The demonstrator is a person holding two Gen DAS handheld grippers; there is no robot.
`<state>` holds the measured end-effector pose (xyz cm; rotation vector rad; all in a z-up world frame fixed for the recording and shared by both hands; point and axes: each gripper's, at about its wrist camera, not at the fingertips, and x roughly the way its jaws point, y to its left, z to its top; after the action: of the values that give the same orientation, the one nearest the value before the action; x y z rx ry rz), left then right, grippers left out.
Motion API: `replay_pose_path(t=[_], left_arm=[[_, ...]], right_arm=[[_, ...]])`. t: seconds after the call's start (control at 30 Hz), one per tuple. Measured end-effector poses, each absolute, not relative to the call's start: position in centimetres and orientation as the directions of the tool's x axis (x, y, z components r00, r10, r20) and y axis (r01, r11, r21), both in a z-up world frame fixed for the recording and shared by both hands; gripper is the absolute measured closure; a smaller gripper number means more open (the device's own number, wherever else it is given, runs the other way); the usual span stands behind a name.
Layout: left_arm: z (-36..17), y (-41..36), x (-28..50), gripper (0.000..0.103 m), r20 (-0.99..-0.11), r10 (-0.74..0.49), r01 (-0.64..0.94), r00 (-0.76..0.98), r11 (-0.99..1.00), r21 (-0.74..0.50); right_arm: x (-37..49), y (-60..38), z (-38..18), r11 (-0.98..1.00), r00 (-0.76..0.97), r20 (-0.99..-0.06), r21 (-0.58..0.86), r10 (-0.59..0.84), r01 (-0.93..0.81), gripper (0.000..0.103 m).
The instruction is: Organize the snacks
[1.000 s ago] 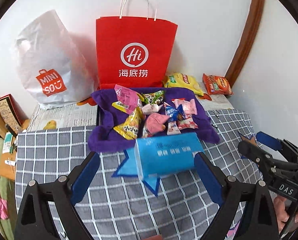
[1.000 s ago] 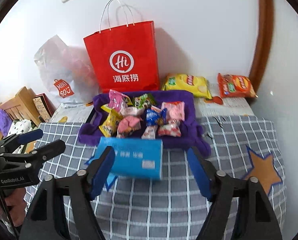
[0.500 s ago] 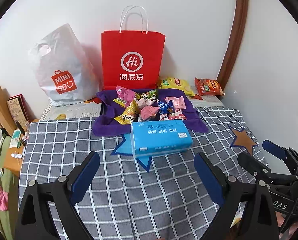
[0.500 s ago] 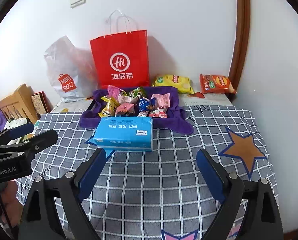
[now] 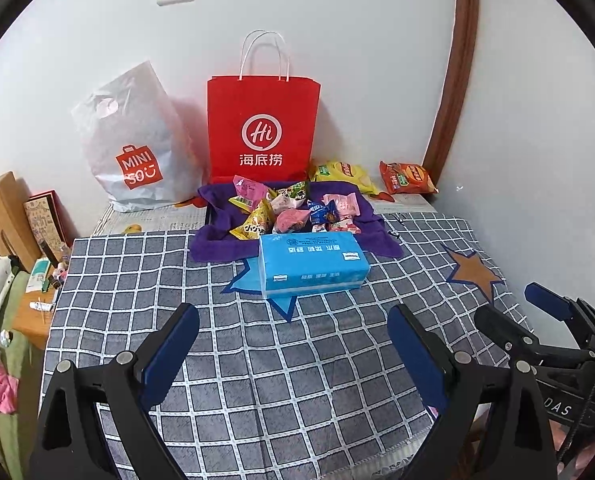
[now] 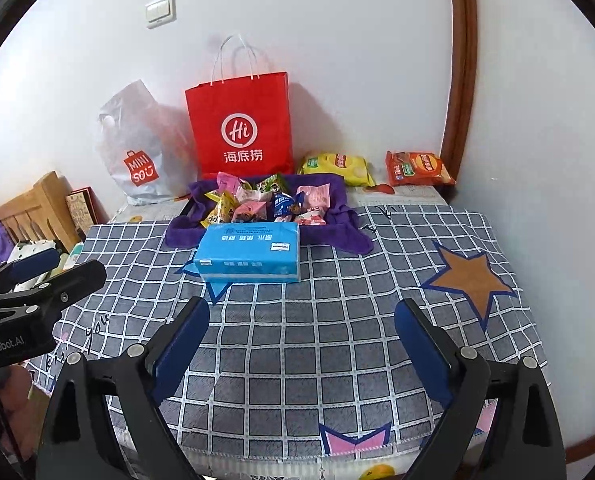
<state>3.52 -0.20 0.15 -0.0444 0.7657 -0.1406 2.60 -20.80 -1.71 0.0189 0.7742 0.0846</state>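
My left gripper (image 5: 293, 344) and right gripper (image 6: 301, 340) are both spread wide, holding nothing; the small snack packets (image 5: 293, 210) lie heaped on the purple cloth (image 5: 213, 244); the blue tissue pack (image 5: 313, 266) hides their near edge.

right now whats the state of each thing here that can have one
left gripper: open, empty, above the cloth
right gripper: open, empty, above the cloth
tissue pack: lying flat, sealed, in front of the tray
tray: lined with purple cloth, heaped with small snacks
red bag: upright against the wall
white bag: standing, slumped
yellow chips: lying flat
orange chips: lying flat
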Motion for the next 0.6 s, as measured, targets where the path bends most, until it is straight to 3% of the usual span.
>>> replay_pose_path(t=[0.6], left_arm=[[0.51,-0.4,3.2,0.008,-0.685,-0.145,0.114,0.714,0.989,-0.092]], right_arm=[[1.89,-20.66,-1.51,0.996,0.715,-0.693,0.052,0.09,-0.075,0.01]])
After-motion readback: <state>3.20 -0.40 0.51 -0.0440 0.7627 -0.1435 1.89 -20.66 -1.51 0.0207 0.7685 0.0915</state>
